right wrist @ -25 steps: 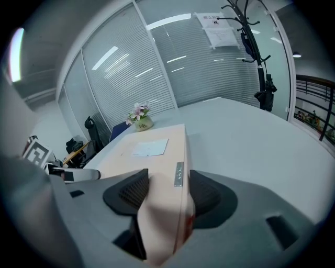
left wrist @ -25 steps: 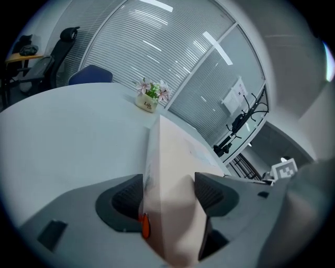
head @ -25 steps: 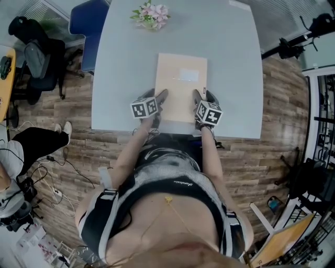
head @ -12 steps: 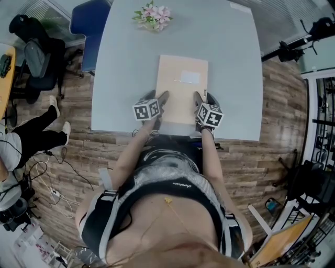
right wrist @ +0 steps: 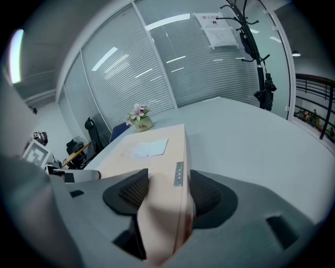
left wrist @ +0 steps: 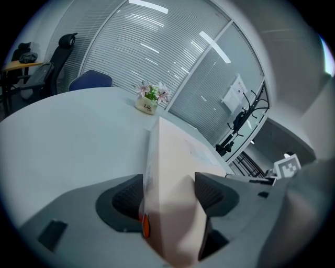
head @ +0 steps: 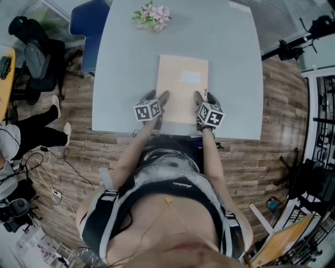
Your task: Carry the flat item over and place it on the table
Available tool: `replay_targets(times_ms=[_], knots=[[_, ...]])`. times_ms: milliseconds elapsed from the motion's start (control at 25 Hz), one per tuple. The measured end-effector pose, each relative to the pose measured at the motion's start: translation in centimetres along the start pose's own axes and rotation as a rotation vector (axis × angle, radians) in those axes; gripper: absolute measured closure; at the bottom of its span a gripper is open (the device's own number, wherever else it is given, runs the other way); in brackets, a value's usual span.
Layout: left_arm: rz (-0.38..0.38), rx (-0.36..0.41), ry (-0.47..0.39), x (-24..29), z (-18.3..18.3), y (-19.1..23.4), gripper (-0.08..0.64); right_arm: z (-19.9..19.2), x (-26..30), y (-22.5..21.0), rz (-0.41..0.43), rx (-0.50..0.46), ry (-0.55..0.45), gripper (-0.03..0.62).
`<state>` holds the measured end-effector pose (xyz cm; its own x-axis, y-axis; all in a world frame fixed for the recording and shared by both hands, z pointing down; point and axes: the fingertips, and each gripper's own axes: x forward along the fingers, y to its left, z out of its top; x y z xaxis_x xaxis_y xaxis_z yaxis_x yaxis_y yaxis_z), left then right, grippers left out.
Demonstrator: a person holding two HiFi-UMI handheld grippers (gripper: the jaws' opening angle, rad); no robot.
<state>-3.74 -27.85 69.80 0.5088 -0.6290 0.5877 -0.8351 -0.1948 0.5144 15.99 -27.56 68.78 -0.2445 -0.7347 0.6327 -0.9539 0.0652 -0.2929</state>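
A flat tan cardboard box (head: pixel 181 86) with a white label lies over the near half of the pale grey table (head: pixel 120 68). My left gripper (head: pixel 161 99) is shut on its near left corner, the box's edge (left wrist: pixel 165 172) pinched between the dark pads. At the near right corner my right gripper (head: pixel 199 99) is shut on the box (right wrist: pixel 157 157) as well. In the head view the box looks flat on the tabletop; whether it touches the surface I cannot tell.
A small pot of pink flowers (head: pixel 152 14) stands at the table's far end. A blue chair (head: pixel 88 21) is at the far left corner, a black office chair (head: pixel 36 57) further left. A seated person's legs (head: pixel 31 131) and floor cables (head: pixel 52 172) are at left.
The box and both grippers have edged slightly right and a little farther onto the table. The seated person's leg at left has shifted.
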Motion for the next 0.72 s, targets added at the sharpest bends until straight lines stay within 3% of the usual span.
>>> replay_targets(times_ms=[720], knots=[[0.005,0.004,-0.001,-0.04,0.05,-0.05,0.261,-0.01,-0.02,-0.08,0.008,0.013,-0.001,0.337]])
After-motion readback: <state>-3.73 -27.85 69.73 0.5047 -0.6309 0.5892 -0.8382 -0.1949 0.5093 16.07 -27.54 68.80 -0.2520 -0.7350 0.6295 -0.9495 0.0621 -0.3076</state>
